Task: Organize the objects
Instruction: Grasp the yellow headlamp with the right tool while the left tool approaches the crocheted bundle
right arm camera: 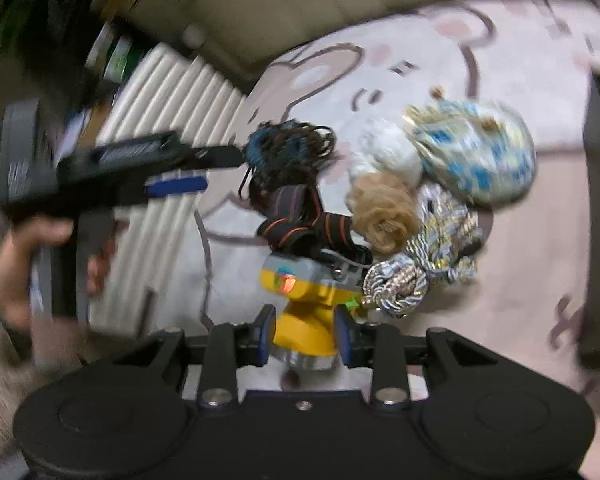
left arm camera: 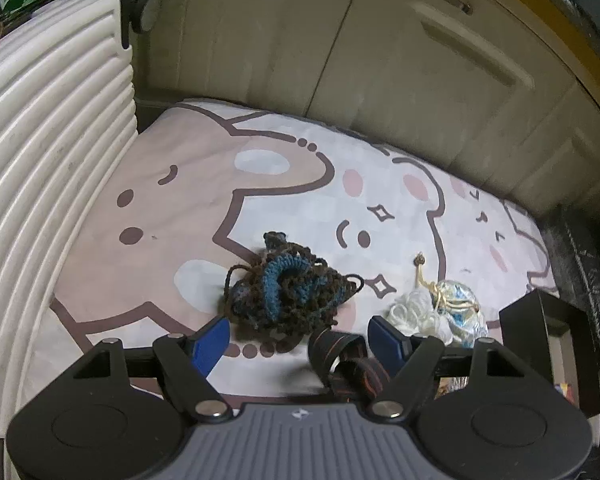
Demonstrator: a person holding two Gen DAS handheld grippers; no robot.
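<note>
- Gaping wide, the left gripper [left arm camera: 298,334] holds nothing; a brown-and-teal crochet piece [left arm camera: 288,290] lies on the cartoon-print sheet [left arm camera: 172,208] just past its blue pads at 12 o'clock, and a black strap with orange stripes [left arm camera: 342,356] sits against the right pad.
- At 2 o'clock lies a blue-and-gold pouch [left arm camera: 458,308].
- No writing is readable.
- Right wrist view: the right gripper [right arm camera: 305,334] brackets a yellow headlamp [right arm camera: 304,304] narrowly; blur hides whether the pads press. Its label is illegible.
</note>
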